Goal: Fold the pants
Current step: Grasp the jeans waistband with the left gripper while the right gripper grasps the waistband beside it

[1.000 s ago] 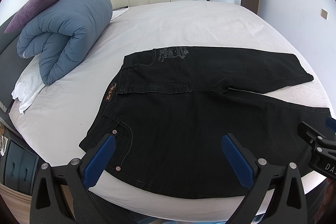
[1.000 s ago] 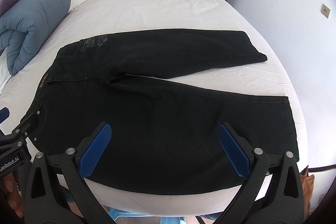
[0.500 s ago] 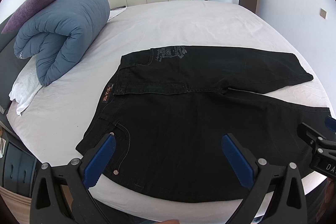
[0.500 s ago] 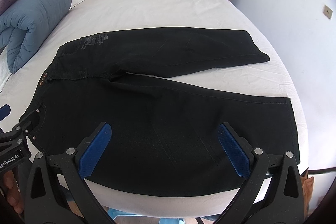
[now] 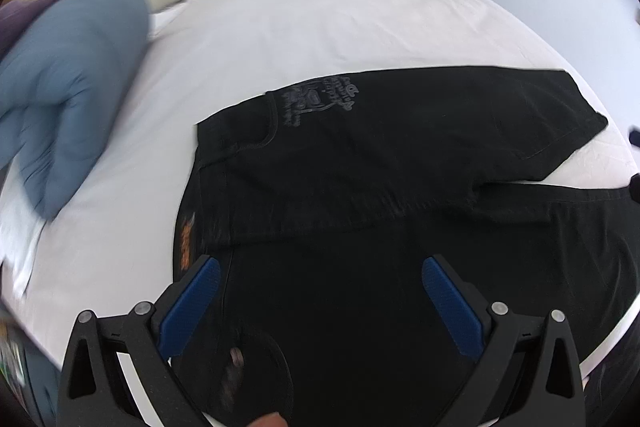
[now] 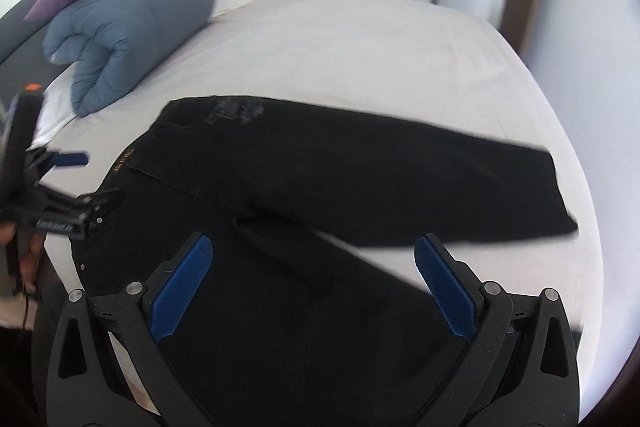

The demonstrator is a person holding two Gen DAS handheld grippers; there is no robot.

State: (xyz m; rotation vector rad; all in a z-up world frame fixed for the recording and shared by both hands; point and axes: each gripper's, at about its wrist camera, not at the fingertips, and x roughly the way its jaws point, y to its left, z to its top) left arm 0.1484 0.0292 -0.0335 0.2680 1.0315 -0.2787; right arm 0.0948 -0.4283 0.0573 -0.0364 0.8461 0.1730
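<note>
Both grippers have dropped and pushed forward over the near half of the black denim pants [image 5: 380, 187] since half a second ago, when they hung back off the bed's edge; both views are now smeared by that motion. Those pants lie flat on the white-sheeted bed [image 5: 320, 27], unfolded, waistband toward the rolled blue duvet [image 5: 68, 99] on the left, the two legs running rightward in a shallow V, so the long axis crosses in front of both tools. The left gripper [image 5: 320, 291] hangs over the waistband end of the near leg, its blue-padded jaws spread wide with nothing between them. The right gripper [image 6: 312, 267] sits farther along that leg, near the crotch, equally agape and empty. By my reading, the left tool is nearer the waist corner, the right must reach rightward for the hem before the near leg folds onto the far one.
</note>
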